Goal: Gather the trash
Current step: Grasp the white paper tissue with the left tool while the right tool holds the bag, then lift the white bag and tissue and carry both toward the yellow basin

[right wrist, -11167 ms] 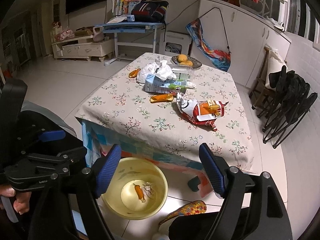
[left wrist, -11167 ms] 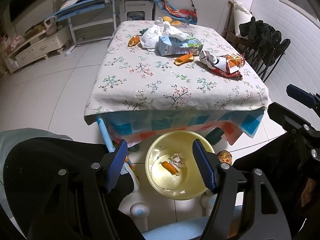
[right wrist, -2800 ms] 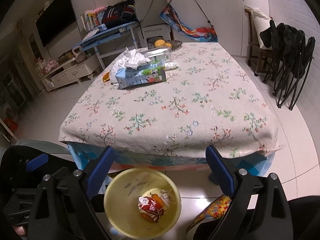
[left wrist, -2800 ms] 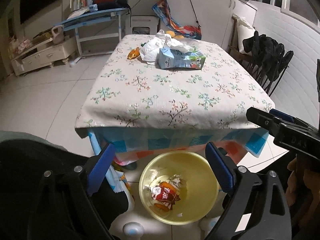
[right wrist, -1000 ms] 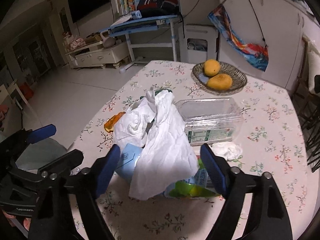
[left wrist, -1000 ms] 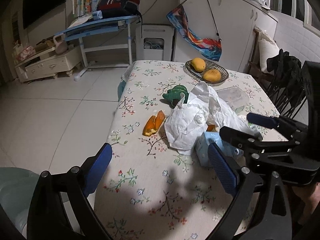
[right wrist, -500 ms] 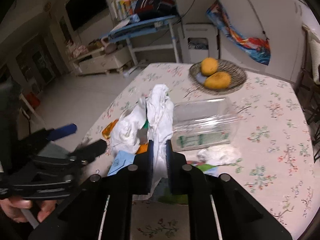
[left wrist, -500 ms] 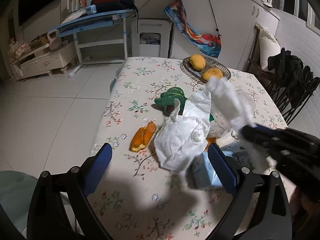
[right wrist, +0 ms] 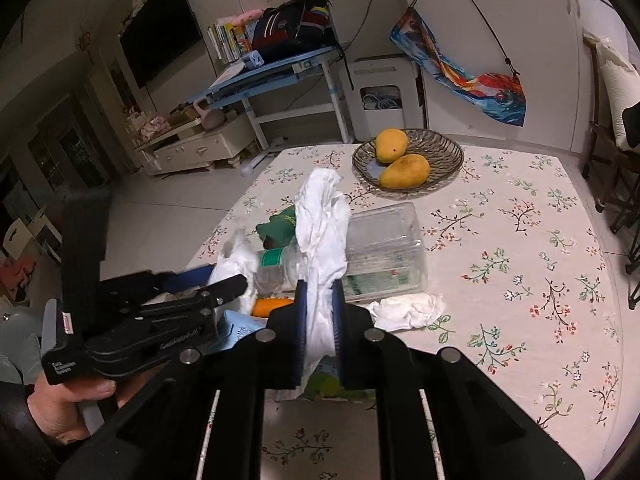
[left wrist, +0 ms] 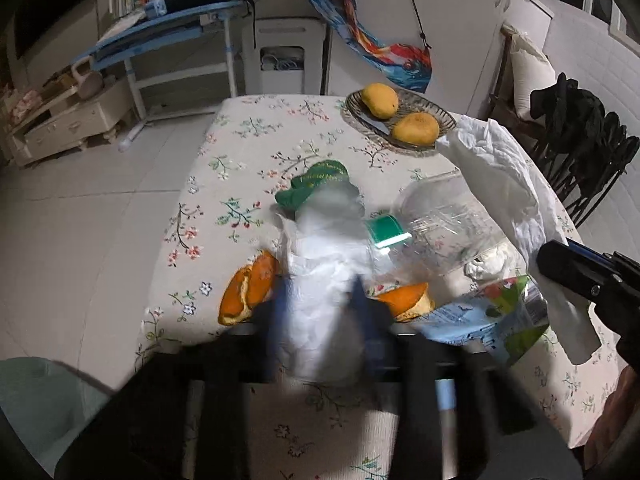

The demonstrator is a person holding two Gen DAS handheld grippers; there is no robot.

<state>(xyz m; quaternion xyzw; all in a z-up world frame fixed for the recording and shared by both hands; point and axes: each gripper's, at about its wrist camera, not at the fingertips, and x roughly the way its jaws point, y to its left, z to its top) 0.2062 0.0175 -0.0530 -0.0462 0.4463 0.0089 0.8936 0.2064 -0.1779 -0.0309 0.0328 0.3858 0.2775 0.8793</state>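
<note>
My right gripper [right wrist: 320, 300] is shut on a long white tissue [right wrist: 322, 216] and holds it upright above the table; the tissue also shows at the right of the left wrist view [left wrist: 504, 168]. My left gripper [left wrist: 320, 300], blurred by motion, has its jaws closed around a crumpled white paper wad [left wrist: 324, 264]; the wad also shows in the right wrist view [right wrist: 236, 264]. Around them on the floral tablecloth [right wrist: 520, 240] lie orange peels [left wrist: 248, 284], a clear plastic box [right wrist: 384, 248], a blue and green wrapper [left wrist: 480, 320] and a small tissue ball [right wrist: 408, 308].
A wicker dish with two mangoes [right wrist: 404, 164] stands at the far side of the table. A green crumpled item [left wrist: 316, 184] lies behind the wad. A blue desk [right wrist: 276, 76] and white cabinet stand beyond; black folding chairs [left wrist: 580, 140] are at the right.
My left gripper has moved in and closed on the white paper wad. My right gripper has stayed shut on the tissue, which now stands higher and farther right.
</note>
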